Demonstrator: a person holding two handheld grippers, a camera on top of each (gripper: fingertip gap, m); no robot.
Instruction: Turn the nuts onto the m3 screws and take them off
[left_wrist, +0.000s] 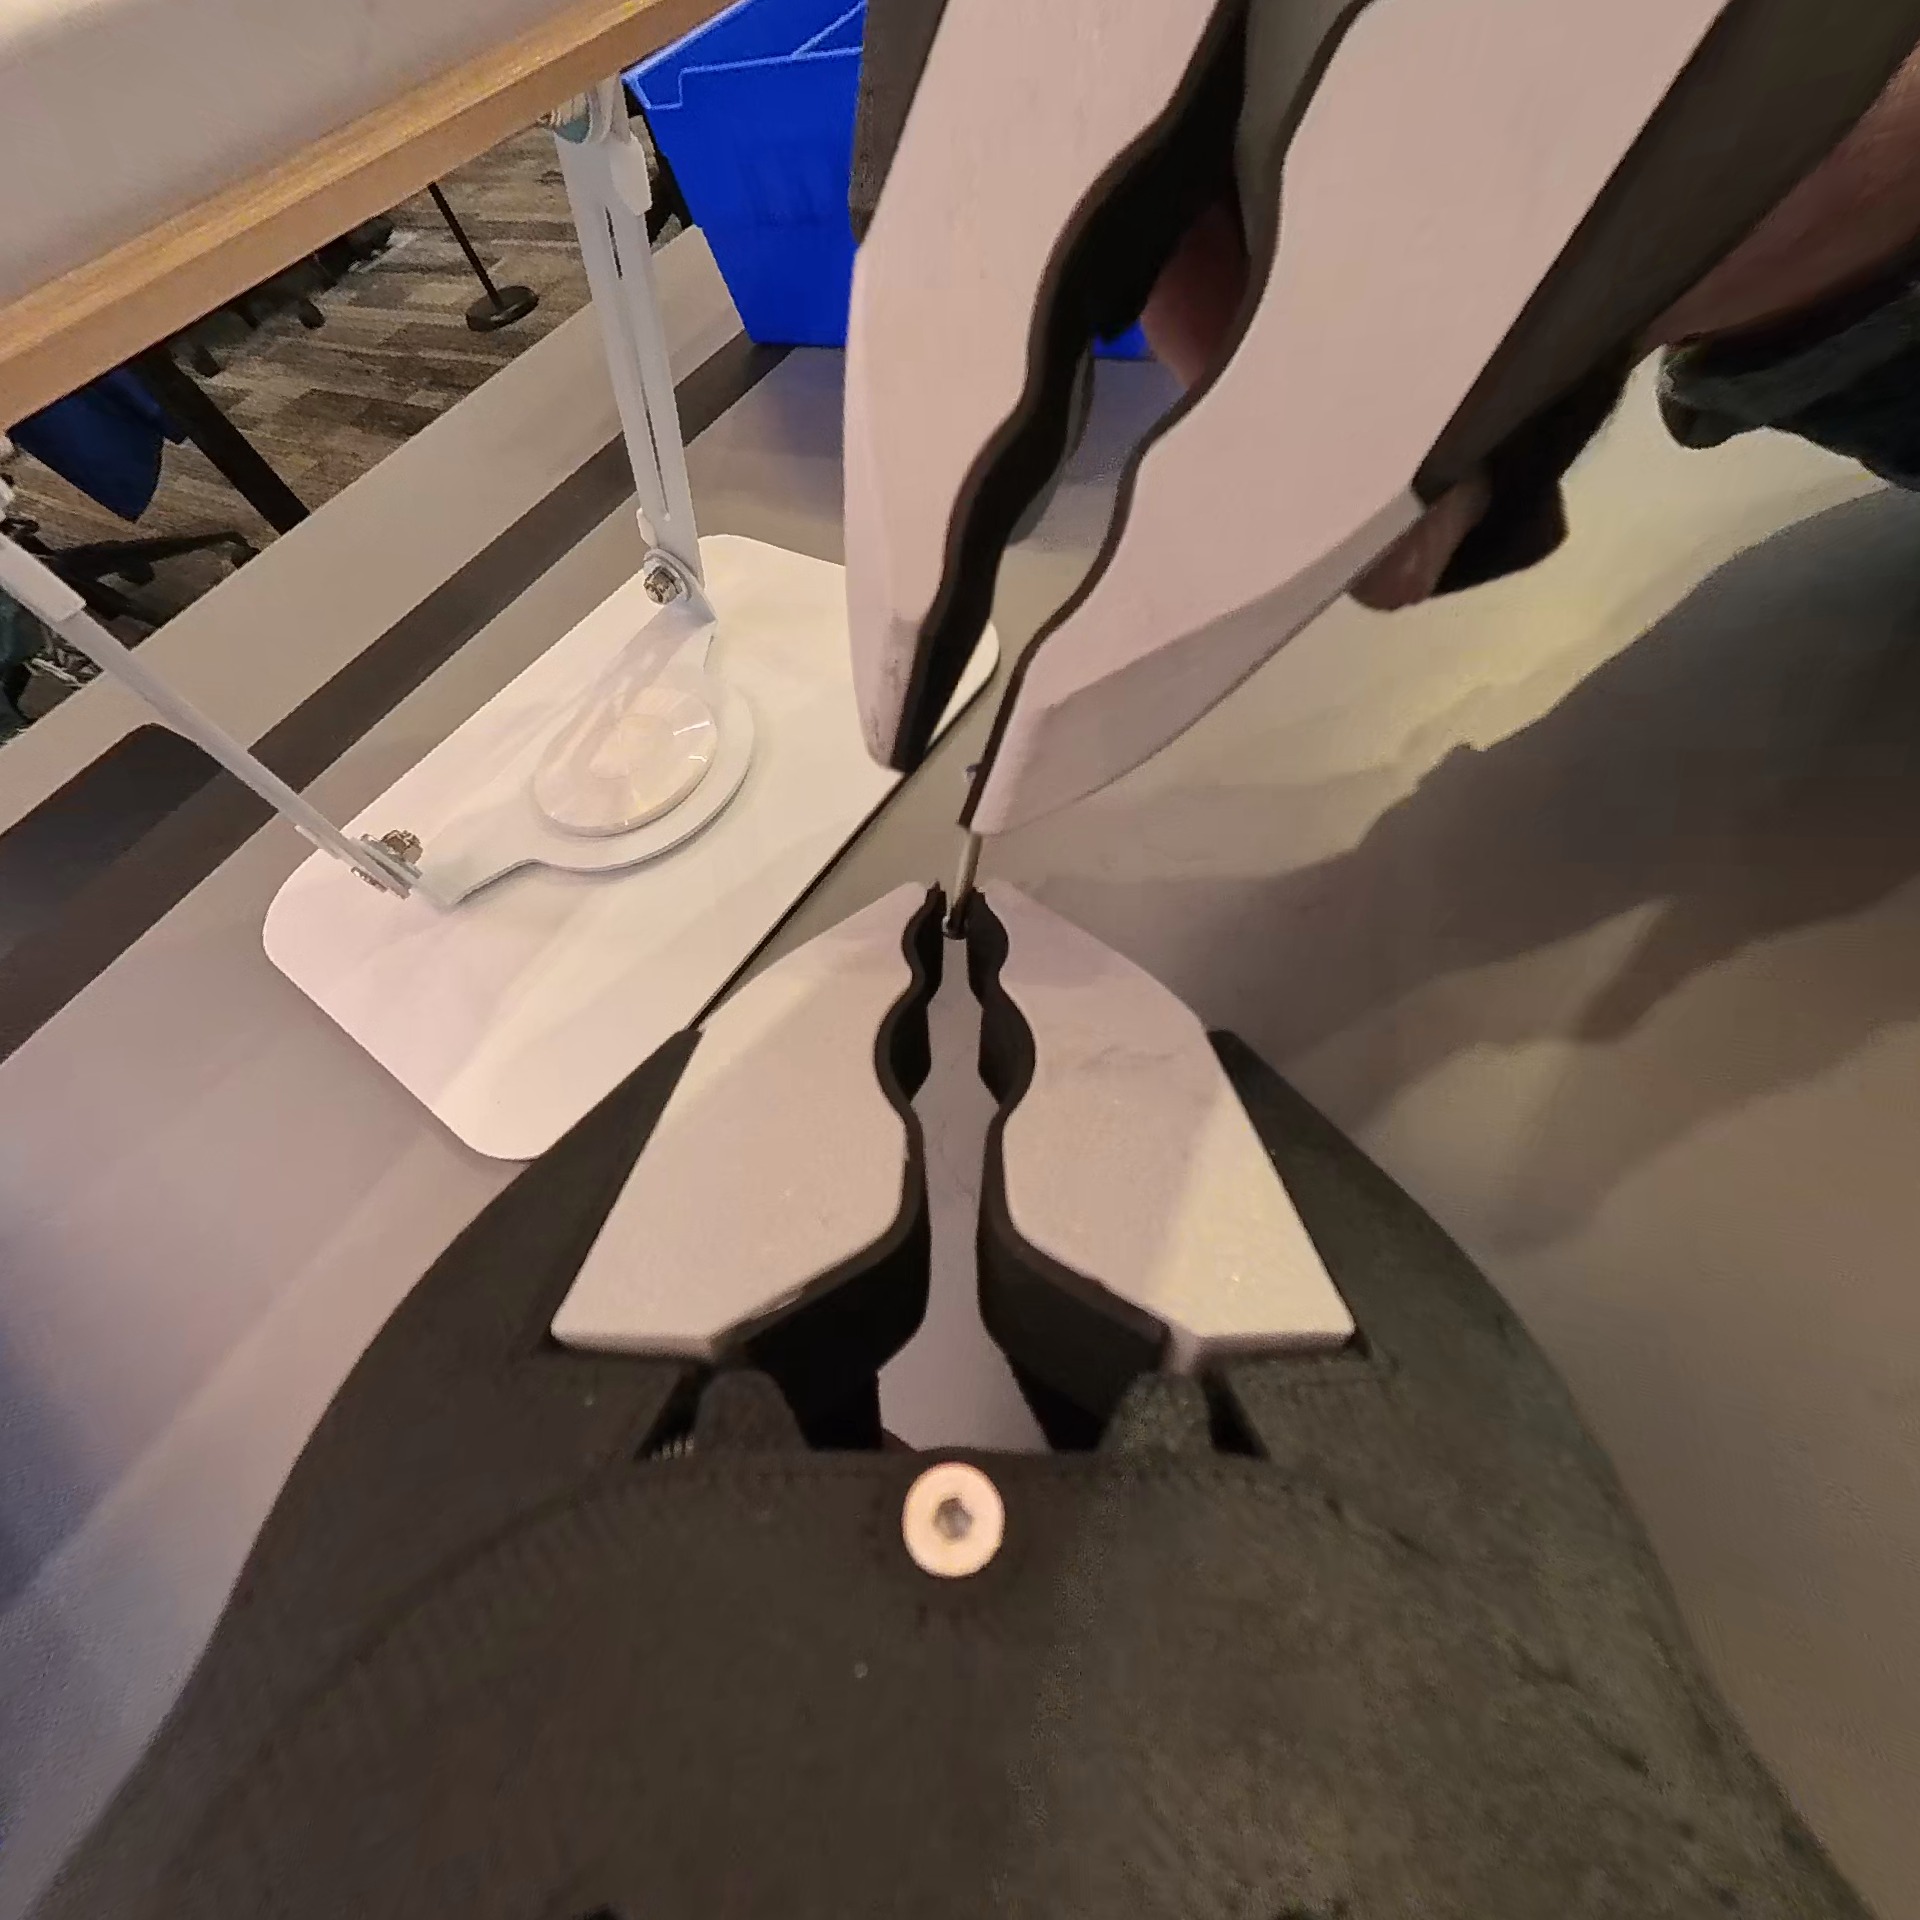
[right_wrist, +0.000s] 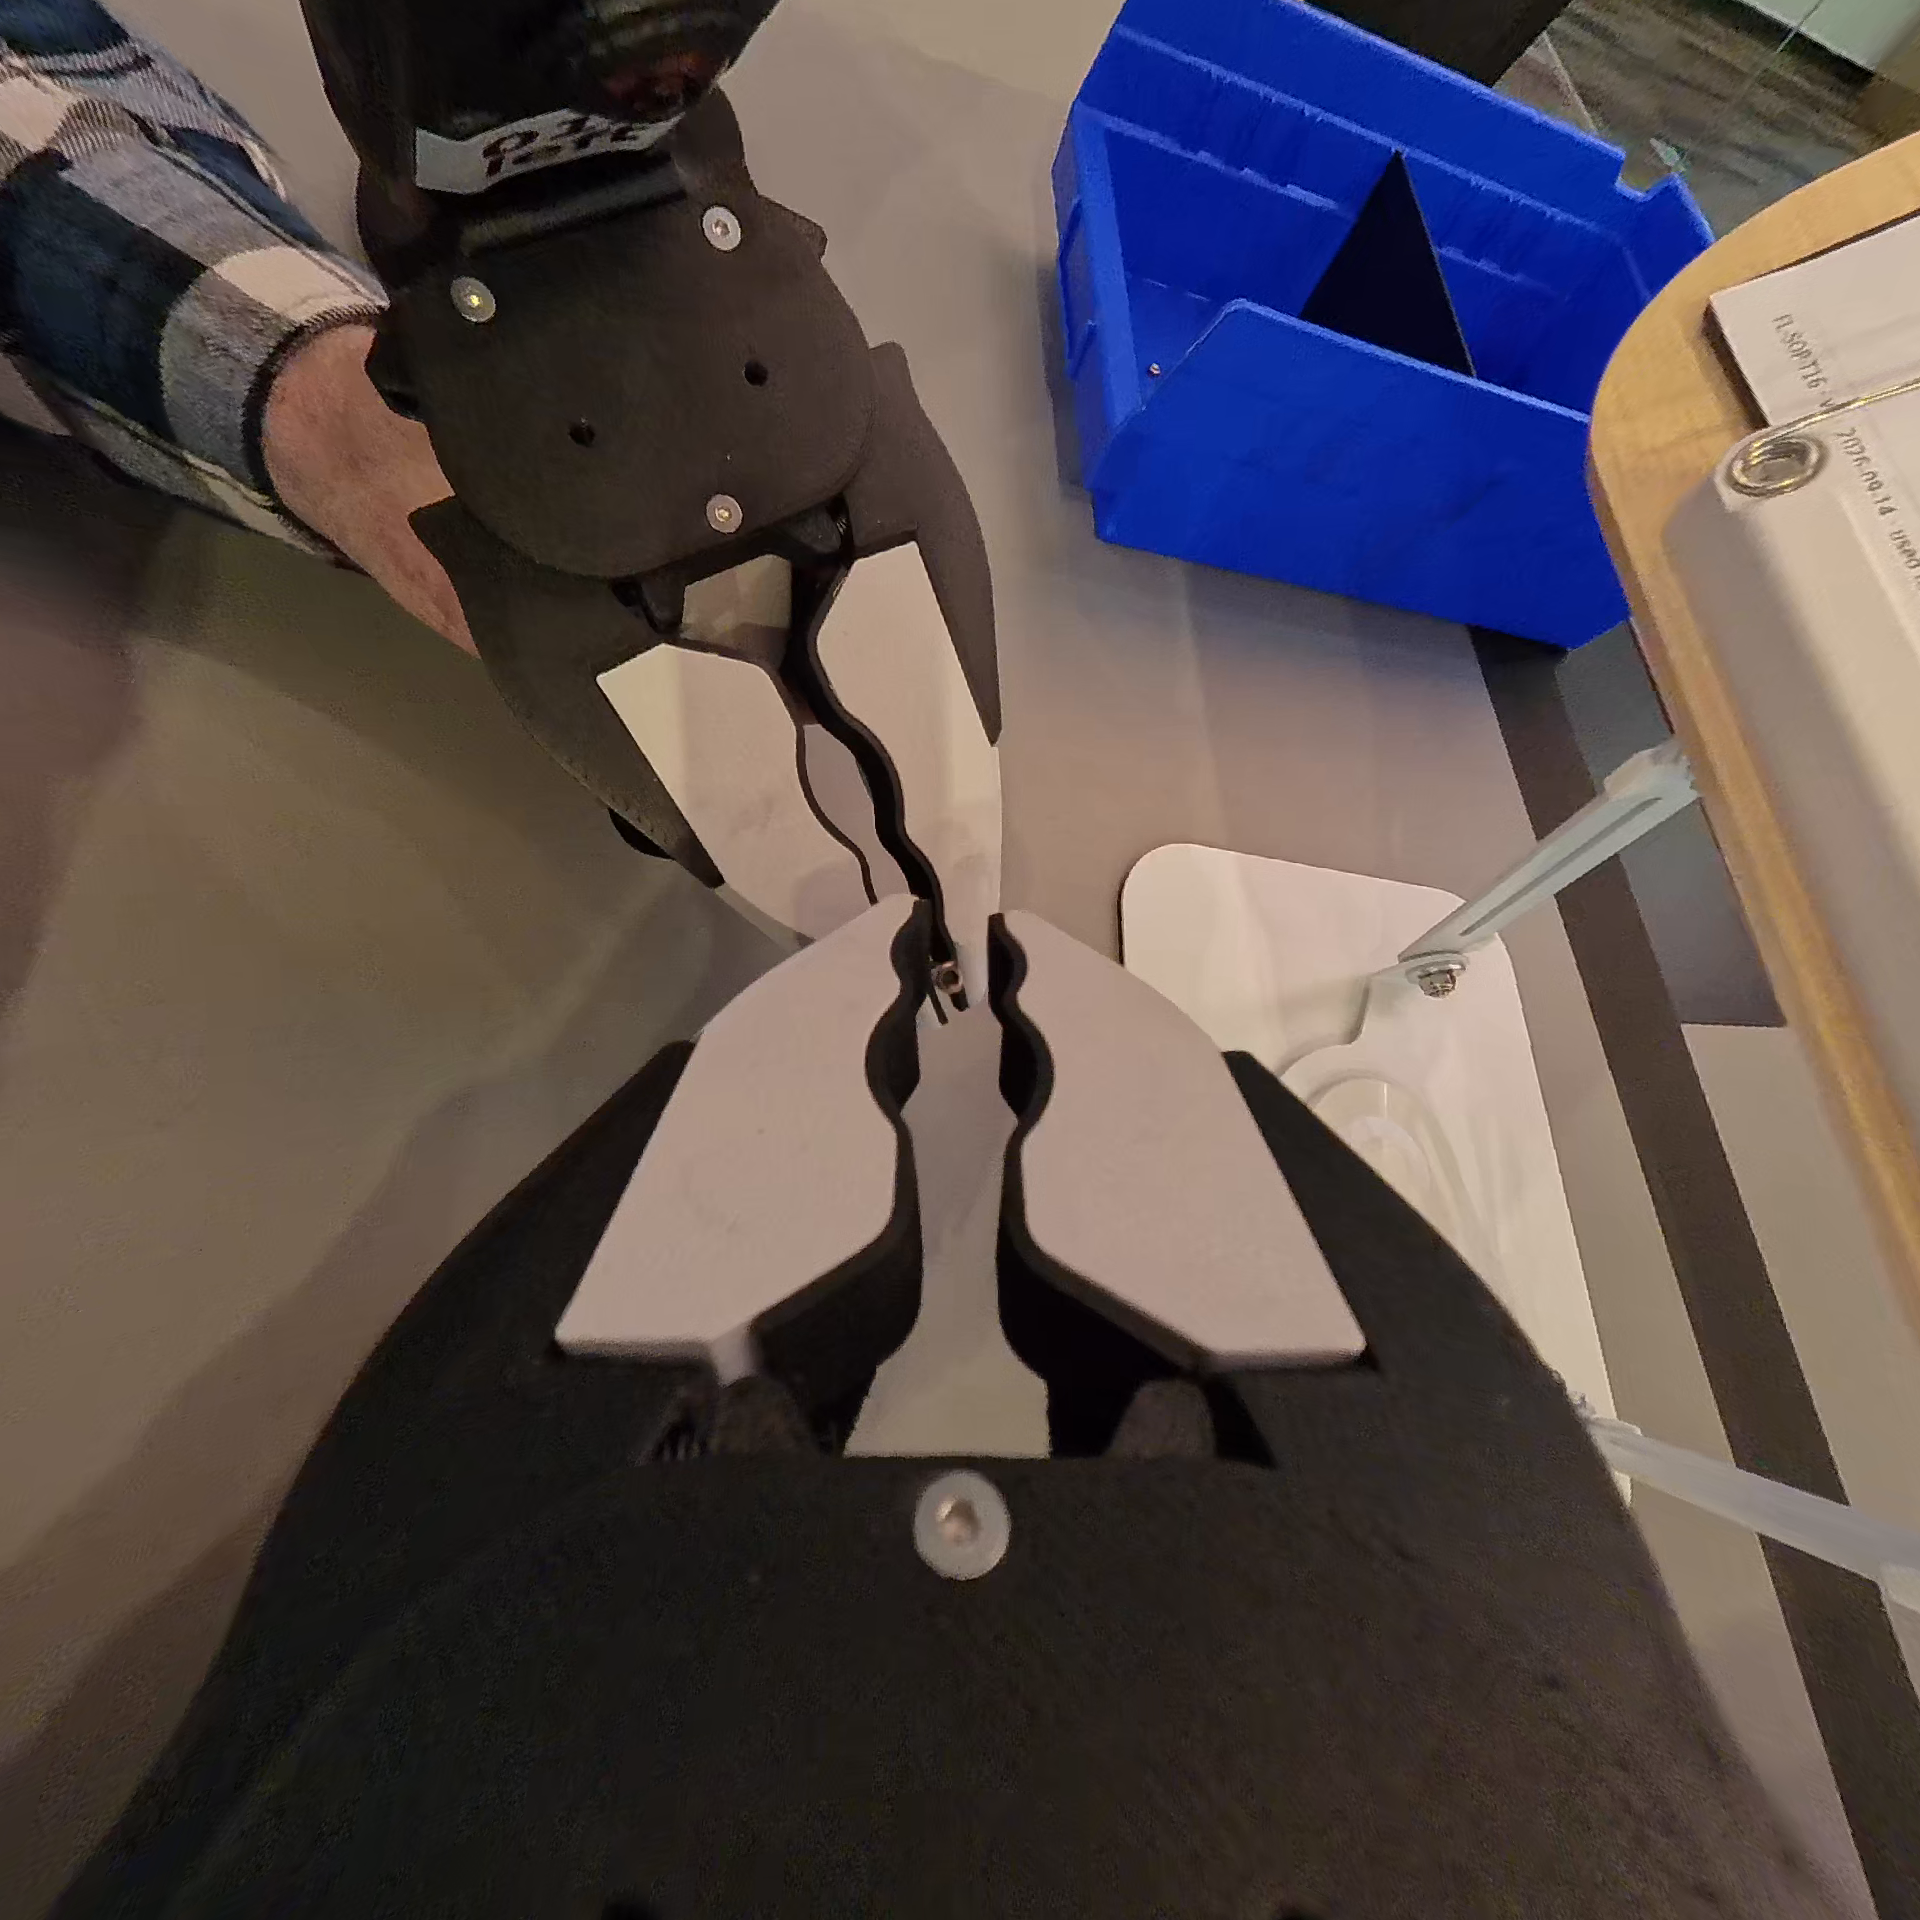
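A grey desk (right_wrist: 312, 831) is seen in both views, and places are given from the white stand (right_wrist: 1299, 935) that rests on it. The stand's flat base plate lies on the desk, and slotted white struts are bolted to it. A wooden board (right_wrist: 1714, 623) is carried above the plate. A blue bin (right_wrist: 1351, 468) is set on the desk just beyond the stand, and a dark divider is seen upright inside it.

Both claws are held over the bare desk just beside the plate's edge, tip to tip. The left claw (left_wrist: 948, 904) is gripped by a hand (right_wrist: 343, 468) in a plaid sleeve (right_wrist: 135, 260), on the side of the claws away from the stand. Its fingers are pressed nearly together, and a small metal screw (right_wrist: 947, 976) is pinched at their very tips.

The right claw (right_wrist: 957, 923) is held spread. The left claw's tips and the screw are placed between its two fingers, close against the finger farther from the stand, and a clear gap is left to the finger nearer the stand. In the left wrist view the screw (left_wrist: 964, 878) is seen as a thin shaft that runs from the left claw's tips to the pad of one right finger. Whether that pad is touched cannot be told. The screw is held off the desk, just beside the plate.
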